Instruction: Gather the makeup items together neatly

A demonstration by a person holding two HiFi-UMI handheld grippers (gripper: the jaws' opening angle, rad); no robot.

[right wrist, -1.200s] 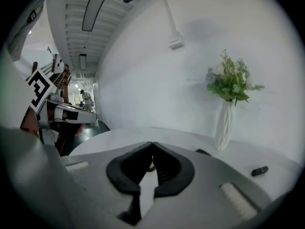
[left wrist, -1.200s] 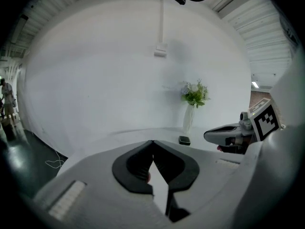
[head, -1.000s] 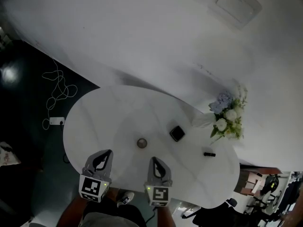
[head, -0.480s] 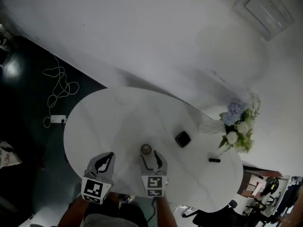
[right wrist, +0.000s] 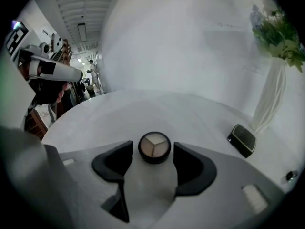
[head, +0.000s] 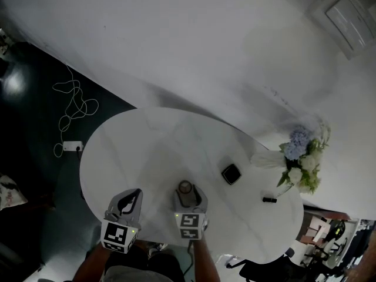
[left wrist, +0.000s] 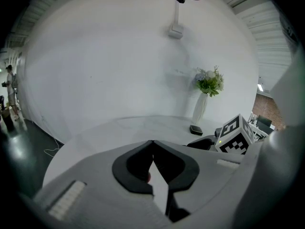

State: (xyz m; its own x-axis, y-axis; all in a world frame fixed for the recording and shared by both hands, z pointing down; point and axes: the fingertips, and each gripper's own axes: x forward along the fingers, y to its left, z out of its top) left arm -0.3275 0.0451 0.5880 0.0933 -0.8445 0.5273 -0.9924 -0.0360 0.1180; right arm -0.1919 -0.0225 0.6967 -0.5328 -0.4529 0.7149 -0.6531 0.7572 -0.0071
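From the head view, a white oval table carries a round compact near its front edge, between the tips of the right gripper. A square black case, a small dark stick and a vase of flowers lie further right. The left gripper hovers beside it. In the left gripper view, the left gripper has its jaws closed together on nothing. In the right gripper view, the right gripper has just been opening; its jaws stand apart, the compact between them, not squeezed.
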